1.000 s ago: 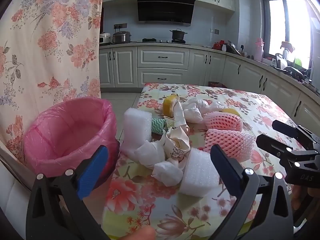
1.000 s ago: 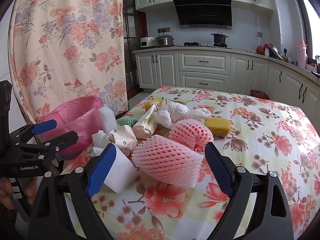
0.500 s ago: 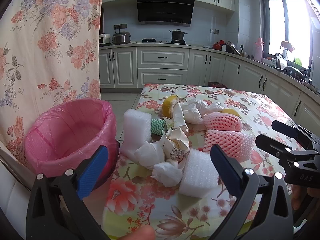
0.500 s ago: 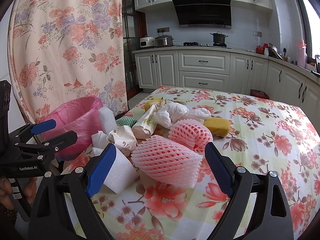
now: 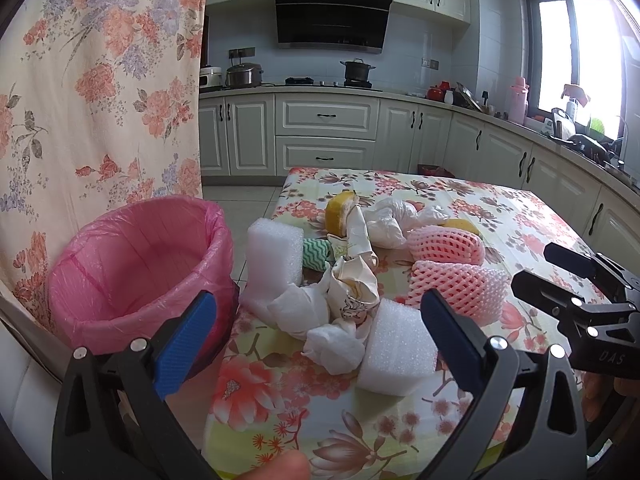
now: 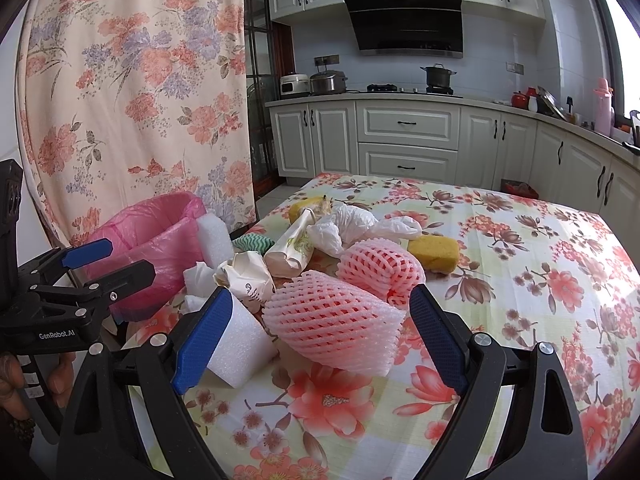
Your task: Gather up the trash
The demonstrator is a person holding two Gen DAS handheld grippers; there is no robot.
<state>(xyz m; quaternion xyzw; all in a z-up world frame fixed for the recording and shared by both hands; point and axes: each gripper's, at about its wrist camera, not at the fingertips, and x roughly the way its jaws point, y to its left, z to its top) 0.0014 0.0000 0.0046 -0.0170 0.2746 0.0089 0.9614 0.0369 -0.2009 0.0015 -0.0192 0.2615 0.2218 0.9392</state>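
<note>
Two grippers hang over the near edge of the table, w/ its floral cloth, both spread wide & holding nothing. Biggest thing nearby is the bin, lined w/ a pink bag, standing just off the table's left edge beside the floral curtain. Left gripper points at the near-left corner; betw. its blue pads sit a white foam block & a crumpled tissue, not touched. Right gripper frames a pink foam net sleeve, apart from both pads. A second pink net sleeve lies just behind the first, touching it. Taller white foam block stands at the left edge, next to the bin. Rest of the trash pile runs back from the near-left corner twd the table's middle: crumpled printed paper wrapper, paper cup on its side, white plastic bag, yellow sponge just right of the far sleeve, green-striped cloth behind the tall block, and a yellow fruit piece farthest back.
</note>
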